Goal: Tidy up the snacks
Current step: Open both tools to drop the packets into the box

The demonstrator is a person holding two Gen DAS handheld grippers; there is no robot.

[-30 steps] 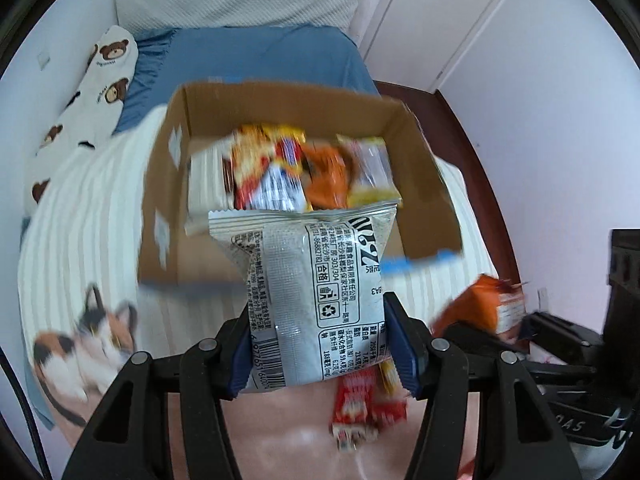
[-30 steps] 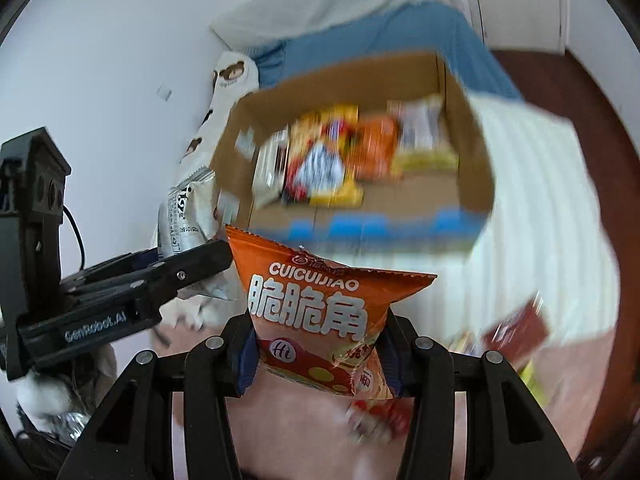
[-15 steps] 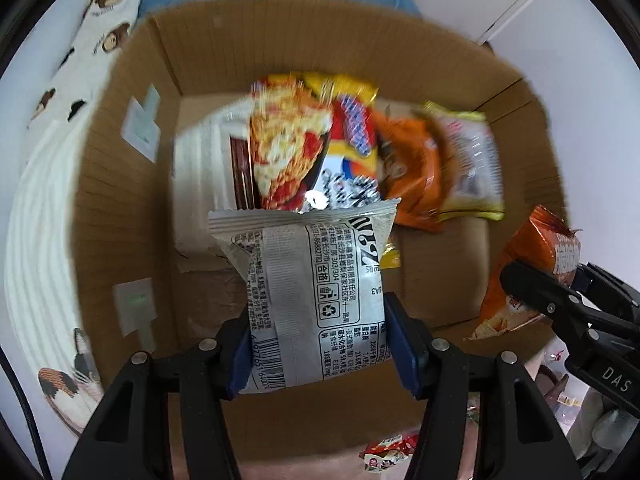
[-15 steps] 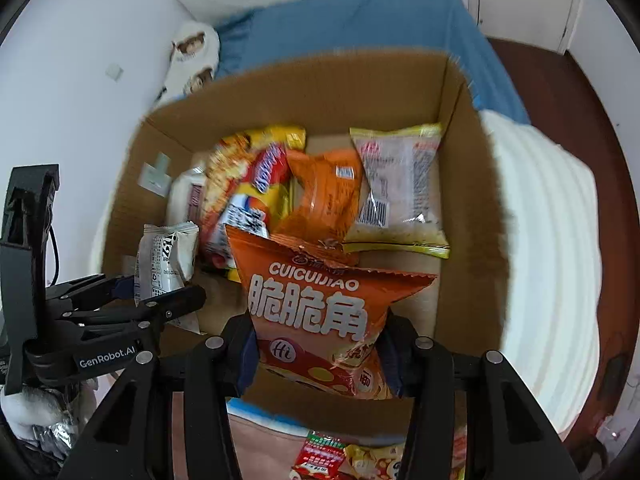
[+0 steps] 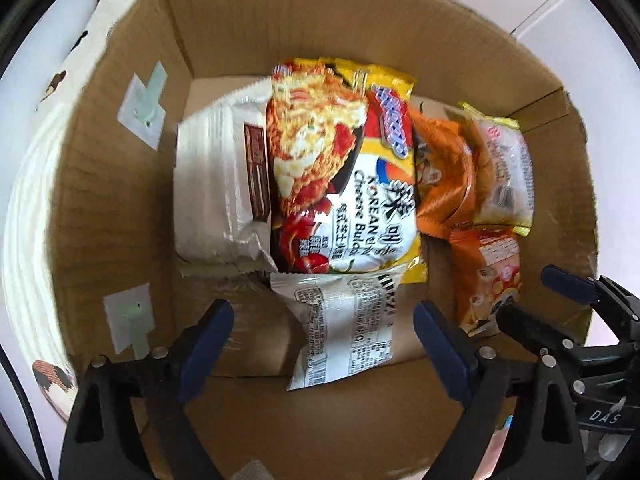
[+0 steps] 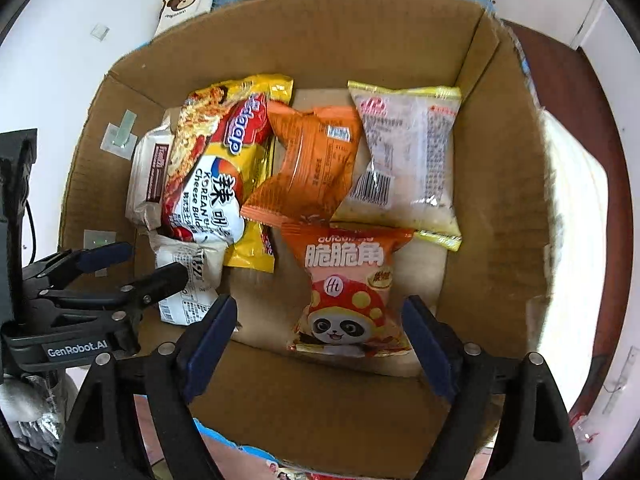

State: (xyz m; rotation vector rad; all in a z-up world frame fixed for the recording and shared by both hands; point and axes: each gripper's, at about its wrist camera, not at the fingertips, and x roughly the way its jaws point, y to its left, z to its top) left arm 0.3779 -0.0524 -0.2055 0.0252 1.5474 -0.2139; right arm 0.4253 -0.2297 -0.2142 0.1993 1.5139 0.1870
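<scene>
Now releasing both packets into the cardboard box (image 5: 120, 208). Left gripper (image 5: 324, 344) opening, pads well clear of the white-and-grey packet (image 5: 348, 320), which sits between the jaws but free, lying on the box floor against the near wall, its top edge tucked under the yellow noodle pack (image 5: 348, 184). Right gripper (image 6: 320, 340) likewise opening, holding nothing; the orange panda packet (image 6: 348, 292) lying flat between its jaws, touching the orange pouch (image 6: 312, 168) and the pale packet with yellow edges (image 6: 408, 160) behind it. Further left, a white packet (image 5: 216, 184) beside the noodles.

To finish well: let both sets of jaws spread fully before lifting, so no crinkled edge catches on a pad. Lift straight up, not sideways, since the near wall is close below both tools and a drag would likely tip a packet or shift the box. Keep the two tools apart on the way out; they hang near each other over the box. Probably worth checking afterwards that the white-and-grey packet lies flat rather than propped.
</scene>
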